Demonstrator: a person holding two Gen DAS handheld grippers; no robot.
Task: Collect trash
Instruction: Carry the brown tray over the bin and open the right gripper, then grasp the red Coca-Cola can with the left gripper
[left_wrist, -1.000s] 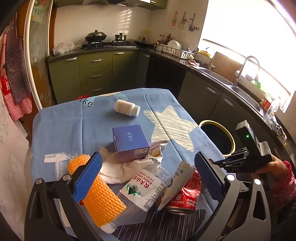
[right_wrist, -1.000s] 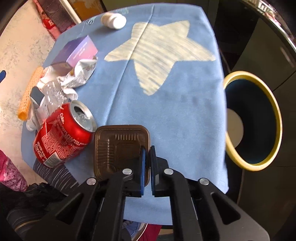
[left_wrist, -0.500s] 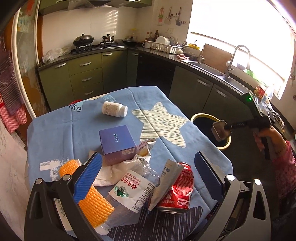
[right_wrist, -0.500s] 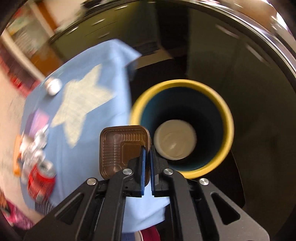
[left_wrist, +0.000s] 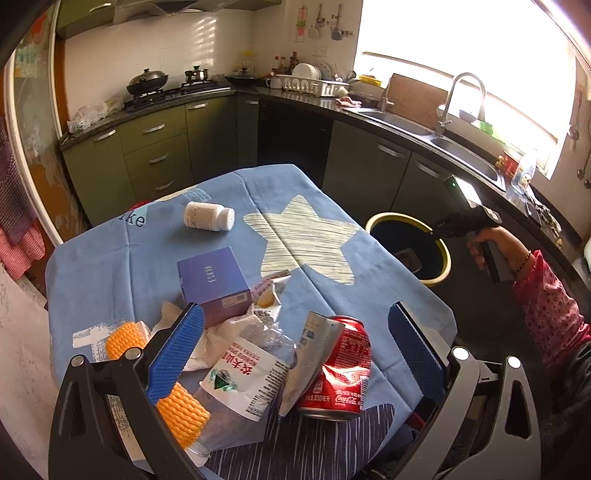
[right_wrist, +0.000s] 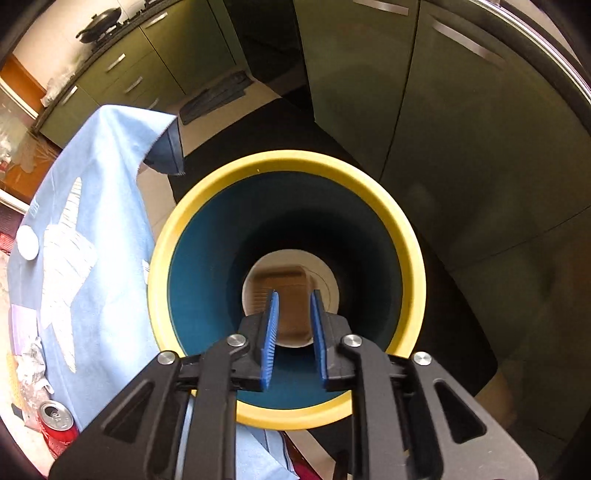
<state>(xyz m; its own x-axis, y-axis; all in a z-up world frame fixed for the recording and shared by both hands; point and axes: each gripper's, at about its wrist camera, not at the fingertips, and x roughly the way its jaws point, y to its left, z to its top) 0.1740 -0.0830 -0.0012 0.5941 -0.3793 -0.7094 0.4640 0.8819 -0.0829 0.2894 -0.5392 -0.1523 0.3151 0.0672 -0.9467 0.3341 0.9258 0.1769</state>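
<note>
Right gripper (right_wrist: 293, 334), jaws just parted and empty, above the yellow-rimmed blue bin (right_wrist: 406, 236); brown plastic tray (right_wrist: 286, 291) lies inside; left gripper (left_wrist: 295, 354) spread wide

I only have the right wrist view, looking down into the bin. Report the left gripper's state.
Observer: The left gripper hangs wide open above the trash pile, with nothing between its pads.
Operator: Name what lies directly under it.
Observer: A crushed plastic bottle beside a red can, both lying on the tablecloth.
Operator: Name anything else in that pile that I cannot make out.
Observer: An orange foam net lies next to the bottle, partly hidden behind one finger of the gripper.
</note>
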